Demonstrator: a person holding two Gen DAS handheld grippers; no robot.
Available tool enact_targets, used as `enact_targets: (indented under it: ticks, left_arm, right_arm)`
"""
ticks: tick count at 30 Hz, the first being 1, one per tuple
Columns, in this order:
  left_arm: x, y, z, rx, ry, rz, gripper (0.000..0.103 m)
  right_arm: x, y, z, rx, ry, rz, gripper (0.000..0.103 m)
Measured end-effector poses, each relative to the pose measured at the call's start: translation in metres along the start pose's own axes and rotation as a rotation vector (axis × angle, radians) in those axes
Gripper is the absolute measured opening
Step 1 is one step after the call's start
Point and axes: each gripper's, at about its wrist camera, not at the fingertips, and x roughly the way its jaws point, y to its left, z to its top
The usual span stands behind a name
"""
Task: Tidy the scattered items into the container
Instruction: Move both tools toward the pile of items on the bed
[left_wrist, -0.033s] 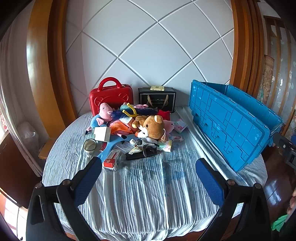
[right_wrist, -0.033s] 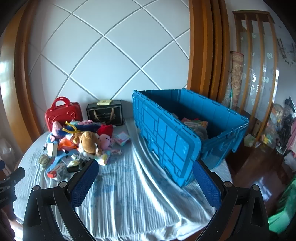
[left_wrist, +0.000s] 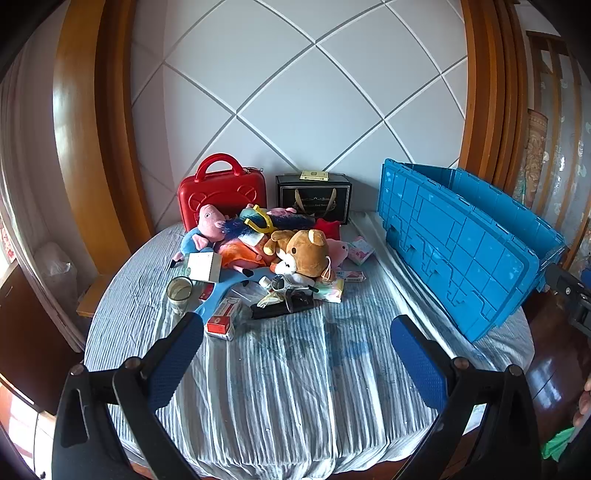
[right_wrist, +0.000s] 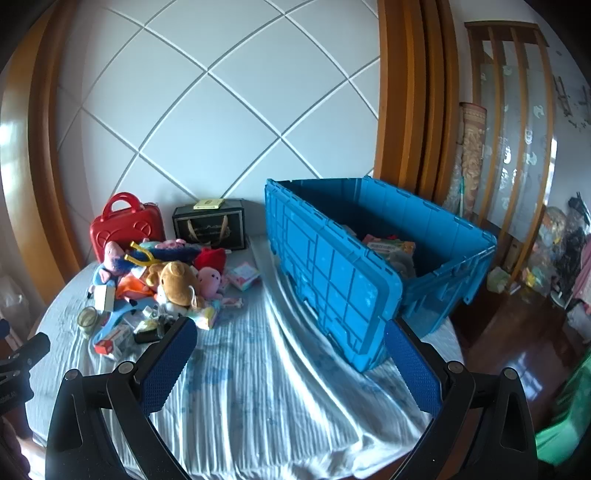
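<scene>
left tongs (left_wrist: 297, 349) spread wide, empty, right tongs (right_wrist: 290, 350) likewise

bare cloth (left_wrist: 295, 369) ahead, crate (left_wrist: 461, 243) right

Cloth-covered table (left_wrist: 295, 387), toy pile (left_wrist: 273, 254), blue crate (right_wrist: 332, 280)

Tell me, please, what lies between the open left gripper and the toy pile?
Only bare striped cloth separates the left gripper from the toy pile, seen in the left wrist view.
</scene>
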Motion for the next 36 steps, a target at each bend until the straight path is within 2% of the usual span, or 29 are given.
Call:
enact_targets:
  ticks: [21,36]
  left_arm:
    - [0.011,0.011,0.0,-0.014,0.007,0.007,0.103]
    - [0.043,0.012,0.006,-0.032,0.039,0.033,0.103]
  right_arm:
    - [0.016,0.009,0.006,-0.012,0.015,0.012,0.103]
    - [0.052,0.017,0.013,-0.031,0.046,0.049,0.103]
